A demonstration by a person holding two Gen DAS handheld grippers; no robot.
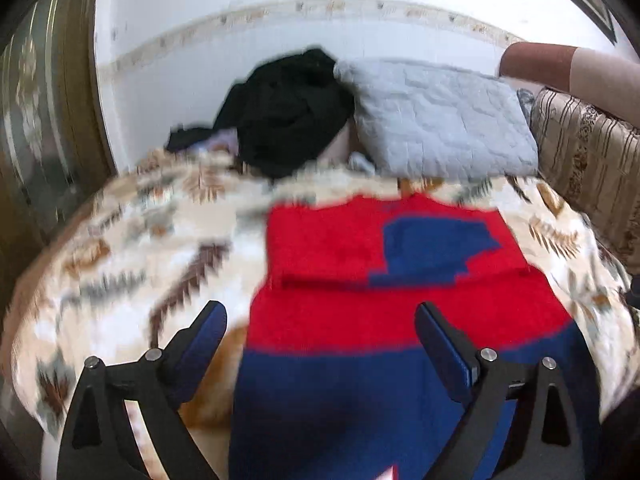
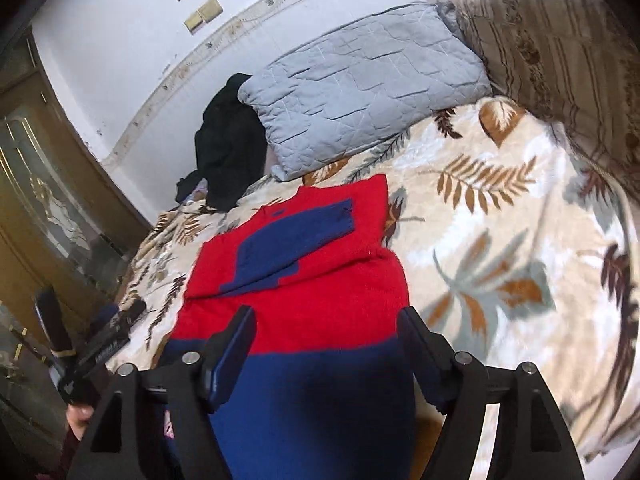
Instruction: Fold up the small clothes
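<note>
A small red and navy knitted sweater [image 1: 352, 304] lies flat on the leaf-patterned blanket [image 1: 132, 240], its sleeves folded across the chest with a navy cuff [image 1: 436, 244] on top. My left gripper [image 1: 320, 316] is open and empty, hovering over the sweater's lower left part. The sweater also shows in the right wrist view [image 2: 304, 292] on the blanket [image 2: 500, 264]. My right gripper [image 2: 326, 320] is open and empty above the sweater's lower half, near the red-to-navy line. The left gripper [image 2: 100, 344] appears at the left edge of the right wrist view.
A grey quilted pillow [image 1: 440, 116] and a heap of black clothing [image 1: 288, 116] lie at the head of the bed by the white wall. A striped beige cushion [image 2: 560, 52] sits at the right. A wooden wardrobe with glass [image 2: 48, 200] stands at the left.
</note>
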